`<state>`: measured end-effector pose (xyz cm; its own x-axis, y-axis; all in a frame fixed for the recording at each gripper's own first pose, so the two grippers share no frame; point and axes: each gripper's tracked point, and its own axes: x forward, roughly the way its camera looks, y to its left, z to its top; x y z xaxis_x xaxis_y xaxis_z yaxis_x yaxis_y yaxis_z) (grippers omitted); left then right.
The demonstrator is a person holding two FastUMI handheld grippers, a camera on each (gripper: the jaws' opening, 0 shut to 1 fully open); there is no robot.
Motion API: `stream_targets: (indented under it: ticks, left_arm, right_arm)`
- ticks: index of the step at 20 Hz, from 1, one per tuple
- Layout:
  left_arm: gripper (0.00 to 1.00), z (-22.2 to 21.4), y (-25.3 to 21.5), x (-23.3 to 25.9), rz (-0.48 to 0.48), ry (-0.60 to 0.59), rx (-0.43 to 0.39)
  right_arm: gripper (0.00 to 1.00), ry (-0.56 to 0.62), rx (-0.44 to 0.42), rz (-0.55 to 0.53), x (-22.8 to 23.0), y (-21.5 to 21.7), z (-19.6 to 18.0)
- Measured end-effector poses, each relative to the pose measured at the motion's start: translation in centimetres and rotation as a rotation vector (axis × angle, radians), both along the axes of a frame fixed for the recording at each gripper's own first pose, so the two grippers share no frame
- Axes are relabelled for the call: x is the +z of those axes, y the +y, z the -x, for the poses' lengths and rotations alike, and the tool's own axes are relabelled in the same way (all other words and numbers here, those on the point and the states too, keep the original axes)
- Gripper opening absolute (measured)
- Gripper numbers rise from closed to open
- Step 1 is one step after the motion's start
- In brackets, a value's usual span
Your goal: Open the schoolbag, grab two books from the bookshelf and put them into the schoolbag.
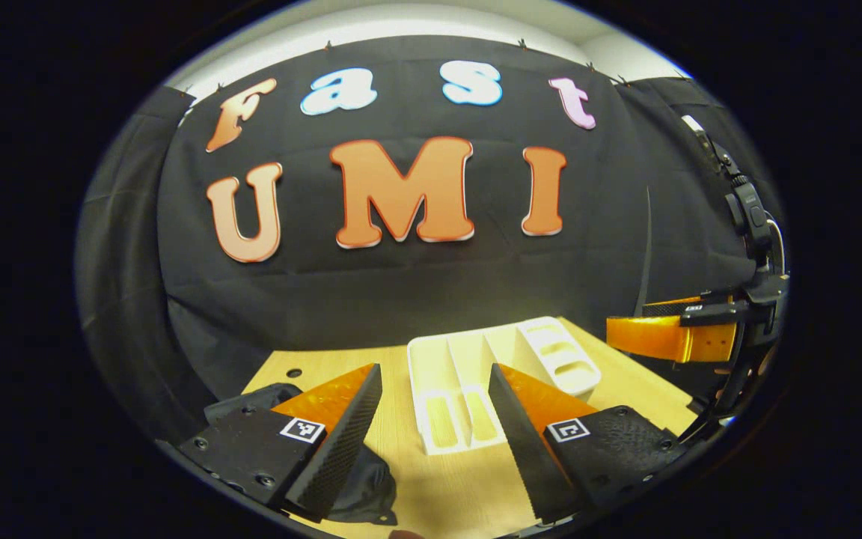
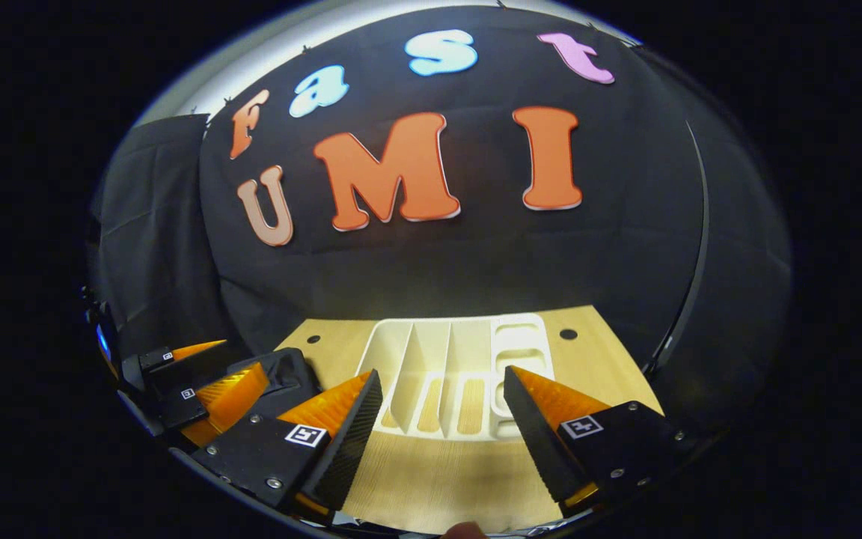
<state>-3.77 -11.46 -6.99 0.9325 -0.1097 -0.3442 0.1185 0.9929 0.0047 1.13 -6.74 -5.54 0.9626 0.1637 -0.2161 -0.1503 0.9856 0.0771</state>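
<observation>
Schoolbag half hidden behind left gripper, bookshelf bookless

white bookshelf, black schoolbag (wood-grain table)

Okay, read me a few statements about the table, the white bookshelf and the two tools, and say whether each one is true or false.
1. The white bookshelf holds books. False: its slots look empty.
2. The left tool is open. True: its fingers stand apart with nothing between them.
3. The right tool is shut on a book. False: it is open and holds nothing.
4. A black bag lies on the wooden table by the left tool. True.
5. The bookshelf stands on the wooden table. True.
</observation>
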Motion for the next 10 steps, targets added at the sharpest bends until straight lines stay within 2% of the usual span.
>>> stream_targets:
  ticks: [3, 5, 6, 7, 10]
  left_arm:
    - [0.92, 0.1, -0.3, 4.6, 0.015, -0.122, 0.043]
    - [0.95, 0.1, -0.5, 7.1, -0.002, -0.210, 0.048]
    - [0.94, 0.2, -0.5, 7.9, -0.012, -0.250, 0.058]
    - [0.92, 0.3, -0.6, 8.1, -0.015, -0.266, 0.059]
    - [0.94, 0.4, -0.8, 7.0, 0.002, -0.265, 0.064]
  right_arm:
    - [0.97, -0.089, 0.031, 0.015, 2.9, 0.6, 1.2]
    - [0.97, -0.143, 0.026, 0.017, 4.3, 0.5, 1.3]
    - [0.97, -0.166, 0.015, 0.013, 4.7, 0.4, 1.3]
    - [0.97, -0.181, 0.008, 0.012, 5.0, 0.3, 1.4]
    - [0.97, -0.218, -0.009, 0.013, 5.3, 0.4, 1.9]
